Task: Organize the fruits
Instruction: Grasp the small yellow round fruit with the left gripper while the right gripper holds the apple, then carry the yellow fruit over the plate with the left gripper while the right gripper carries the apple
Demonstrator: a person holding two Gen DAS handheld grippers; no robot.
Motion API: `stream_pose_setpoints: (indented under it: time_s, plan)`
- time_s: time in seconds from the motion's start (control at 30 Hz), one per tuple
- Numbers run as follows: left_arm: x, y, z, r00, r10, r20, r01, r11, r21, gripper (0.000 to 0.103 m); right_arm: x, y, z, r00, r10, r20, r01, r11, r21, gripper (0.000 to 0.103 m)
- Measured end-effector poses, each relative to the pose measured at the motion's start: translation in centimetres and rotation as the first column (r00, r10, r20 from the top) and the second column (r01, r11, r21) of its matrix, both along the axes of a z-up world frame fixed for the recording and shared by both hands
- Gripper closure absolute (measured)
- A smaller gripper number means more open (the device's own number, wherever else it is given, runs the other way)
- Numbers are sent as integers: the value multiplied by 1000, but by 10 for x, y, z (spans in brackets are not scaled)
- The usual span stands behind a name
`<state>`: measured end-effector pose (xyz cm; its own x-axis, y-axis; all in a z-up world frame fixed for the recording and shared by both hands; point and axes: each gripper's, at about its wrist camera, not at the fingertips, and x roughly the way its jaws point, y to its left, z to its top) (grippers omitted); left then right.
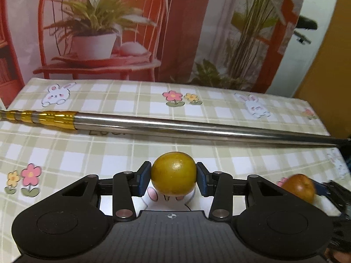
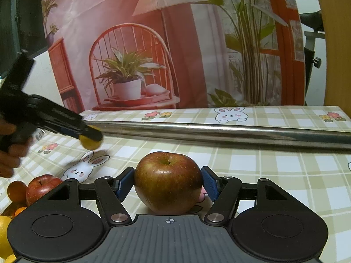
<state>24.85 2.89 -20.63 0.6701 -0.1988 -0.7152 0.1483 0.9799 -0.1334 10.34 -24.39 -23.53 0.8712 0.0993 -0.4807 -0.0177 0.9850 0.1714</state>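
Left wrist view: your left gripper (image 1: 174, 176) clamps the yellow-green fruit (image 1: 174, 173) on its widest part, raised off the worktop (image 1: 87, 153), on your side of the metal rod (image 1: 197, 129). The round skin may slip from the small pads (image 1: 144, 178) if you swing quickly.

Right wrist view: your right gripper (image 2: 167, 183) holds the brown-red apple (image 2: 167, 180), also on your side of the metal rod. Moving forward risks striking the rod and dislodging the apple.
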Motion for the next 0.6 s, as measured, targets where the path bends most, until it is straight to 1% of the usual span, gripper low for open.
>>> stream_pose_setpoints:
  time_s: [0.13, 0.23, 0.37, 0.43, 0.53, 0.6]
  plan:
    - [-27, 7, 16, 1000, -4, 27, 5, 999, -38, 57, 0, 0, 0, 1000, 0, -1, 0, 1000, 2, 41]
    - [-52, 9, 24, 998, -3, 62, 6, 999, -38, 57, 0, 0, 0, 1000, 0, -1, 0, 1000, 2, 41]
    - [-83, 13, 28, 998, -8, 67, 12, 998, -63, 57, -1, 0, 0, 1000, 0, -3, 0, 1000, 2, 41]
    - [-99, 14, 30, 997, -10, 73, 15, 998, -63, 57, -1, 0, 0, 1000, -1, -3, 1, 1000, -2, 41]
    - [-122, 16, 35, 996, -7, 89, 11, 999, -44, 57, -1, 2, 0, 1000, -4, -4, 4, 1000, -9, 41]
    - [-136, 21, 39, 995, -11, 103, 16, 999, -50, 57, -1, 3, 2, 1000, -14, -10, 14, 1000, -15, 41]
